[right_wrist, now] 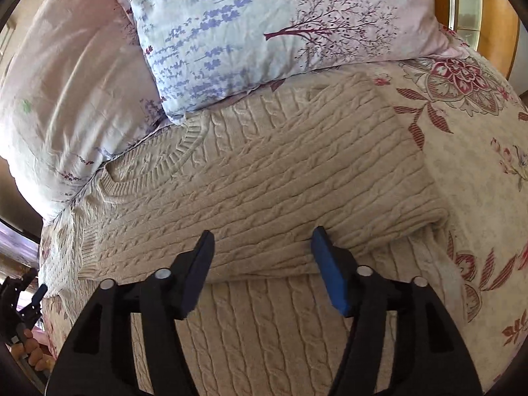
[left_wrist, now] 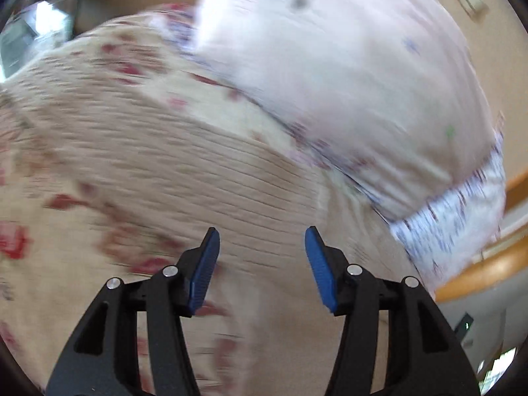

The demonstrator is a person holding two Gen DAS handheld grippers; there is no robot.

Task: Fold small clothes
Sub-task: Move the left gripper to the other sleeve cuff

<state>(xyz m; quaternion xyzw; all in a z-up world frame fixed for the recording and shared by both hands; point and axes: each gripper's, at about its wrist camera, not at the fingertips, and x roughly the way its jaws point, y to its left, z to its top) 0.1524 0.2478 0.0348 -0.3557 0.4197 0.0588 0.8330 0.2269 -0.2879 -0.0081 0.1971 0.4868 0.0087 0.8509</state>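
Left wrist view, heavily blurred. Left gripper with jaws apart, blue pads clear of everything, nothing between them. Beyond and beneath the fingertips, the cream cable-knit sweater, its ribbing smeared into streaks. Left of the gripper, a cream floral bedspread with red blotches. Ahead and to the right, a pale pink pillow with a blue-printed edge. Far right, past the pillow, a strip of wooden bed frame. Whether the pads hover over the knit or touch it, impossible to tell through the blur.

Right wrist view, sharp. Right gripper also spread wide, nothing clamped, no cloth between the pads. Directly ahead of the fingertips, the sweater, lying flat on the bedspread, a folded upper layer ending in an edge just beyond and between the two pads, a lower layer running under the gripper. Ribbed neckline ahead and to the left. Farther ahead, a lavender-print pillow overlapping the sweater's far edge, with the plain pink pillow to its left. Bedspread's red flower pattern off to the right. At the far lower left edge, the other gripper and the fingers of a hand around its handle.
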